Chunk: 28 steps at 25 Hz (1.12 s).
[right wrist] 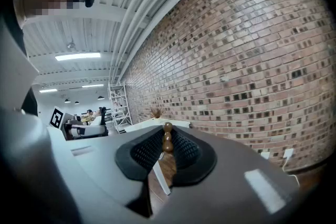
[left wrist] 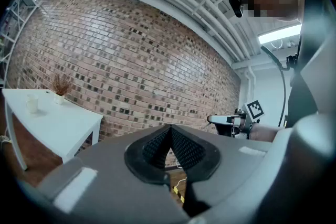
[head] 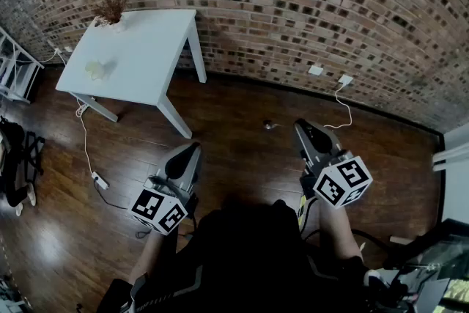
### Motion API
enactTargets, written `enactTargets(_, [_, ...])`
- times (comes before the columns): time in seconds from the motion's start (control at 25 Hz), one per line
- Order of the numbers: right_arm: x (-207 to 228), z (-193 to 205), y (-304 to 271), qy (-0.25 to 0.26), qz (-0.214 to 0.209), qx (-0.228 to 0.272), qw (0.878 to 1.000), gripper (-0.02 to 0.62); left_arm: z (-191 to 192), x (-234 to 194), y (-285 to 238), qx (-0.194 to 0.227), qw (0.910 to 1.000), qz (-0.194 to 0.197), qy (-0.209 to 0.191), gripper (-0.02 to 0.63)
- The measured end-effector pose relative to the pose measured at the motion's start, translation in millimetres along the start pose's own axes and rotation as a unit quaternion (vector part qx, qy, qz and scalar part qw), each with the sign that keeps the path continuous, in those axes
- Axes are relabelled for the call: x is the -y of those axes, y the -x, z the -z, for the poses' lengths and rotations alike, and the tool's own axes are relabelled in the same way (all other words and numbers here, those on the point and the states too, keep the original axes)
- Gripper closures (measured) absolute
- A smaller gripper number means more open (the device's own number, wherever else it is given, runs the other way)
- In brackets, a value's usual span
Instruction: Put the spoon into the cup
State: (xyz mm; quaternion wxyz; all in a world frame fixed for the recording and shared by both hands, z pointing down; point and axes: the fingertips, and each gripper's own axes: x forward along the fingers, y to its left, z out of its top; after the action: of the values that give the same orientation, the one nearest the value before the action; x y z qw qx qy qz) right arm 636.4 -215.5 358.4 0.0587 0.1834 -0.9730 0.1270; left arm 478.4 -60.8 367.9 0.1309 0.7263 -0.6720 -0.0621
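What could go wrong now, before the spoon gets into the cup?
1. The right gripper pinches only a thin beaded part of the spoon, so the spoon might slip or twist out on the way.
2. The cup stands far off on the table and looks small. A poke with the spoon might tip it.
3. A cord lies on the floor by the table and might trip whoever walks up.

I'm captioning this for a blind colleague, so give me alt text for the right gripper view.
The right gripper holds a brown wooden spoon handle with a beaded tip between its dark ribbed fingers. Beyond it, a brick wall runs back toward a white table carrying a dried plant.
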Motion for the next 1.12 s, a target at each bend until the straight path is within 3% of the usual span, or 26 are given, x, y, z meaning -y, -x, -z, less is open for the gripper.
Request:
enactTargets(0.24, [-18.5,2.0,-34.8,-0.006,-0.03,0.003,1.0,0.555,-3.6,-31.6,-2.7,0.001,0.9998,-0.017,-0.007,0.612])
enactTargets(0.52, [5.5,-14.8,-65.7,0.004,-0.073,-0.004,0.997,0.555,-27.3,-27.5,-20.9,0.025,0.9984,-0.05,-0.009,0.612])
enactTargets(1.12, [0.2,-24.9,-145.5,0.008,-0.185,-0.016,0.982,0.555,-33.9,-64.7,-32.0,0.011,0.9872,-0.157,-0.022,0.612])
